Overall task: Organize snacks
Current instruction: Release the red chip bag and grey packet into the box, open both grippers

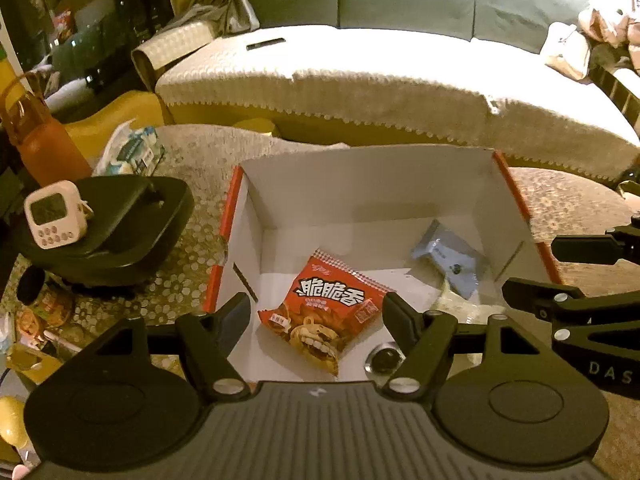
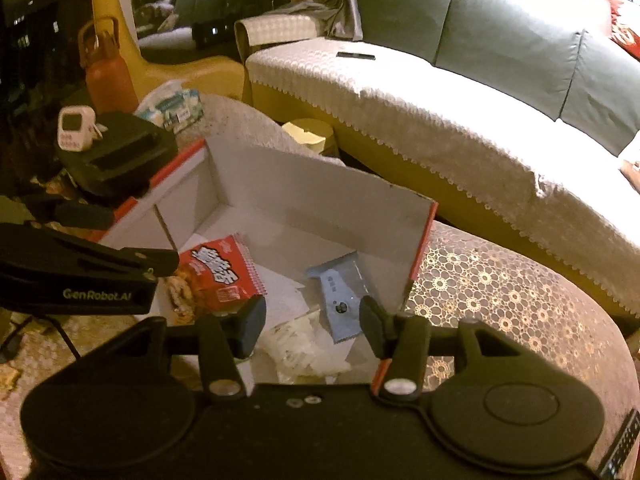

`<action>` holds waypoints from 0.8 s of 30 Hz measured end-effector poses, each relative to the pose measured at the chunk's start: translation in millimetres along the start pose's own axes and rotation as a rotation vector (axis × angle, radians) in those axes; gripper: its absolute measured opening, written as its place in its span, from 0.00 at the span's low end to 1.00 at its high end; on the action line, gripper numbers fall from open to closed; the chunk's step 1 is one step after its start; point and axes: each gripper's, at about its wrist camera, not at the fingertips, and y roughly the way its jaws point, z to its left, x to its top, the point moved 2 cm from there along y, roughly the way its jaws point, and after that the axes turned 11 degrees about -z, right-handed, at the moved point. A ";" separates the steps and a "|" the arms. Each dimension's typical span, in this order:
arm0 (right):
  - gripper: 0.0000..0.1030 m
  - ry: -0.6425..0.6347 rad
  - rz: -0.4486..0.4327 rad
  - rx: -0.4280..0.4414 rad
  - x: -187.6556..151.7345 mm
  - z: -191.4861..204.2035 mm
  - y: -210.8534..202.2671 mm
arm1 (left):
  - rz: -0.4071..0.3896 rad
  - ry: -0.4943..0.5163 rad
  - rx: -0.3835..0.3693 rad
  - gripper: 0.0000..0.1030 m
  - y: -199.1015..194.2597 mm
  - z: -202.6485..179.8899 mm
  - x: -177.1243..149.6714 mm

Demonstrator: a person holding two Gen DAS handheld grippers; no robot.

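Both grippers hang over an open cardboard box (image 1: pixel 360 184) that sits on a patterned table (image 2: pixel 500 280), and both point down into it. The left gripper (image 1: pixel 318 312) has its jaws apart with nothing between them; a red snack bag (image 1: pixel 328 312) lies flat on the box floor right below the gap, untouched. The right gripper (image 2: pixel 312 320) also stands with its jaws apart and empty, above a clear packet of pale snacks (image 2: pixel 304 348) at the near side of the box and a blue packet (image 2: pixel 340 292) leaning toward the right wall.

The three snacks lie loose inside the box, well apart from the walls, which suits a box used as the collecting place. Empty, parted jaws over items that rest on the floor suggest the snacks here are already dropped in, and the grippers are free for more.

On the left of the table, outside the box, sit a white timer (image 1: pixel 56 216) on a black stand (image 1: pixel 120 228), a red bottle (image 1: pixel 44 140) and a blue and white pack (image 1: pixel 132 152).
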 end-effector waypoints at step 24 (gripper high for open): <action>0.59 0.010 -0.095 0.079 -23.7 36.5 -127.3 | -0.172 -0.028 -0.077 0.84 -145.8 12.4 -36.3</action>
